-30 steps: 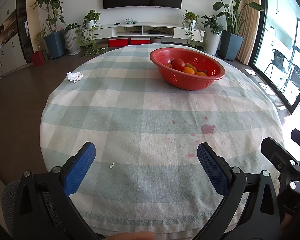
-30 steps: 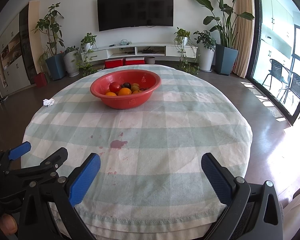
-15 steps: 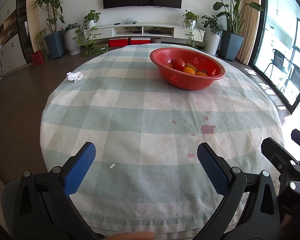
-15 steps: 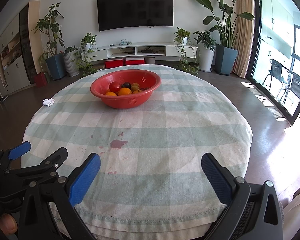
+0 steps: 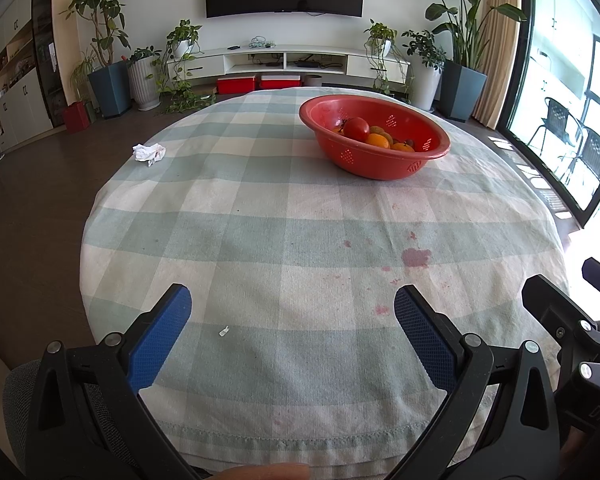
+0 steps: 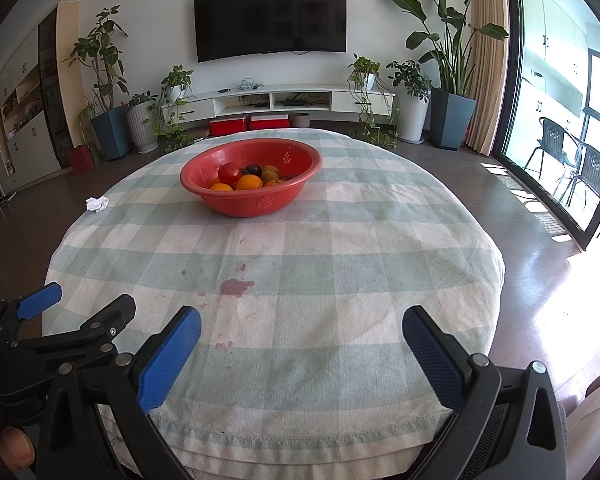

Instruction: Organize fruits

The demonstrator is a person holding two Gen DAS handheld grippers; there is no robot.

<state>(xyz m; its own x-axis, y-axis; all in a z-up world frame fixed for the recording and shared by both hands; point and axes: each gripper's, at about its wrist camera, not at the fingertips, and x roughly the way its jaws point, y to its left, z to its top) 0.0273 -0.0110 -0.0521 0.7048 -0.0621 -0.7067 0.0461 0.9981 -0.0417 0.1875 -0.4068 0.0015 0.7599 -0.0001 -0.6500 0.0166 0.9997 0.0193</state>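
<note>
Ahead of both sets of fingers, well beyond the tips, lies the table [image 6: 380, 280] under a checked cloth [image 5: 260, 240], with a red bowl [image 6: 256, 204] on its far half: forward and right of the left gripper [image 5: 292, 312], forward and a bit left of the right gripper [image 6: 302, 330]. All the fruit [image 6: 246, 178] in view sits inside that bowl: a tomato [image 5: 356, 128], a few orange ones, something dark, the rest too small to name. No fruit shows on the cloth, only a crumpled tissue [image 5: 150, 153] far left of the left fingers, reddish stains [image 6: 236, 286] just ahead of the right fingers, and a tiny white scrap [image 5: 224, 332] between the left fingers. Both grippers hang at the near edge, side by side, jaws spread wide, nothing between them. Step call: fits either fruit already gathered into the bowl, or fruit waiting there to be sorted out; one moment can't split those. Any pick would need a long reach forward to the bowl and a light squeeze, since the tomato looks soft.
</note>
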